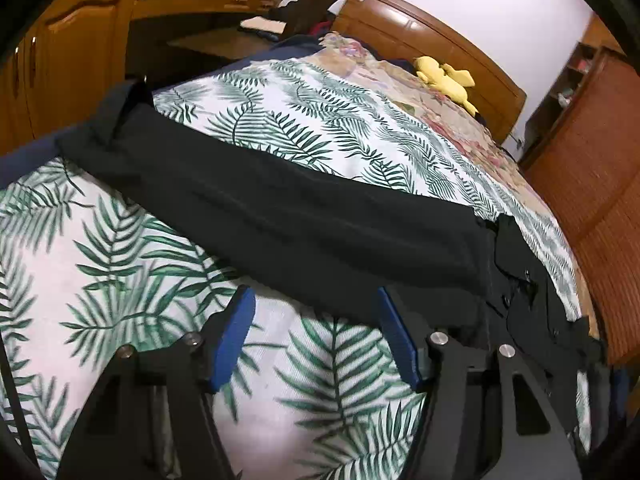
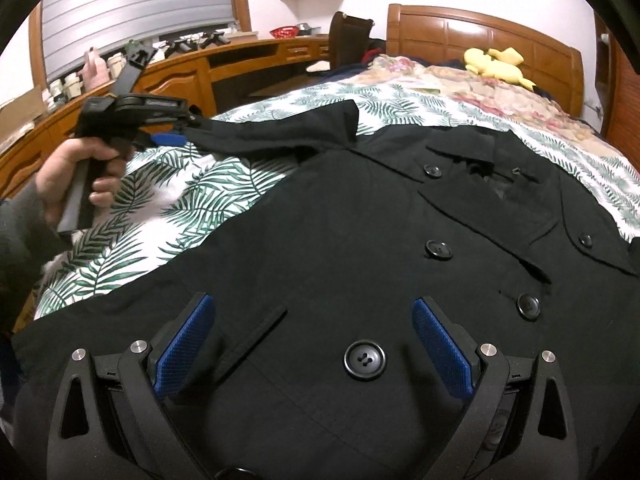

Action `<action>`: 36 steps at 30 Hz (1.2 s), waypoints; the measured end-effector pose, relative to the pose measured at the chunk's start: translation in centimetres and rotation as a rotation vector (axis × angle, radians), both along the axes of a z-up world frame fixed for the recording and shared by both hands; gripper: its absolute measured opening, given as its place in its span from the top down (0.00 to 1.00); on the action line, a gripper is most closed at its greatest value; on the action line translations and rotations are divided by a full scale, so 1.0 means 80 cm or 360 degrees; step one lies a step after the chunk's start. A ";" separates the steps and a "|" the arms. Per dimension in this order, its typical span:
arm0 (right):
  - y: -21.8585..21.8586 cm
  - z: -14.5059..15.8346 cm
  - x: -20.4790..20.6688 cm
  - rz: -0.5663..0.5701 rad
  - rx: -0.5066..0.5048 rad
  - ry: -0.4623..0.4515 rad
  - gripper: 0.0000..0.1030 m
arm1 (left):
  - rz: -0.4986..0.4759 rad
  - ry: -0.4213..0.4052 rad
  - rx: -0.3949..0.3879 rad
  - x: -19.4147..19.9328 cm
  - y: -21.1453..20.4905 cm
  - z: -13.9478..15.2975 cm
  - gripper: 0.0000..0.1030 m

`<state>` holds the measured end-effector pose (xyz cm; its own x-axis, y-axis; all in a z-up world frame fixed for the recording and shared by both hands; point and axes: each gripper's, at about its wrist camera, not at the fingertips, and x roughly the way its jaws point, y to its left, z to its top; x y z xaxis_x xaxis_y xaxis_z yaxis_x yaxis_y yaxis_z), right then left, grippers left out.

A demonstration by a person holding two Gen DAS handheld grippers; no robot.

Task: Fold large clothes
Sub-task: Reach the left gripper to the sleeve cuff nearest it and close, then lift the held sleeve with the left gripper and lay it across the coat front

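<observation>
A large black buttoned coat [image 2: 360, 216] lies spread, front up, on a bed with a palm-leaf sheet [image 2: 180, 200]. One black sleeve [image 1: 280, 208] stretches out across the sheet. My left gripper [image 1: 316, 312] stands open at the sleeve's near edge, and only sheet shows between its blue pads [image 1: 234, 336]. In the right wrist view a hand holds this left gripper [image 2: 176, 136] at the sleeve's outer end. My right gripper [image 2: 312, 320] hovers open over the coat's lower front, close to a big button [image 2: 365, 359], with nothing between its fingers.
A floral quilt [image 2: 460, 80] and a yellow plush toy [image 2: 496, 62] lie by the wooden headboard [image 2: 480, 28]. A wooden desk [image 2: 240, 60] with bottles and clutter runs along the bed's left side. A wooden cabinet [image 1: 592, 160] stands on the right.
</observation>
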<state>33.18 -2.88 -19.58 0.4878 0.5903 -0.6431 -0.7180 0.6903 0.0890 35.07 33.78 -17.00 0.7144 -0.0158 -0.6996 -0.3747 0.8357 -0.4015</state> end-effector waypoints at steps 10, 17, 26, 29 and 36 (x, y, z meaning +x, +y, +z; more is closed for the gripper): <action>-0.002 0.001 -0.002 -0.0007 0.0009 0.0000 0.03 | 0.0082 0.0099 -0.0136 0.043 0.018 -0.027 0.45; -0.025 0.012 -0.010 -0.0108 -0.0015 -0.0009 0.03 | 0.0161 0.0158 -0.0080 0.034 0.020 -0.039 0.45; -0.047 0.018 -0.015 -0.0142 -0.0028 -0.0034 0.03 | 0.0096 0.0101 -0.0002 0.050 0.019 -0.032 1.00; -0.050 0.019 -0.012 -0.0134 -0.0022 -0.0039 0.03 | 0.0079 0.0033 0.0093 0.045 -0.001 -0.005 1.00; -0.074 0.041 -0.008 -0.0165 0.0046 -0.0071 0.03 | -0.0069 -0.0109 0.0298 0.029 -0.079 0.084 1.00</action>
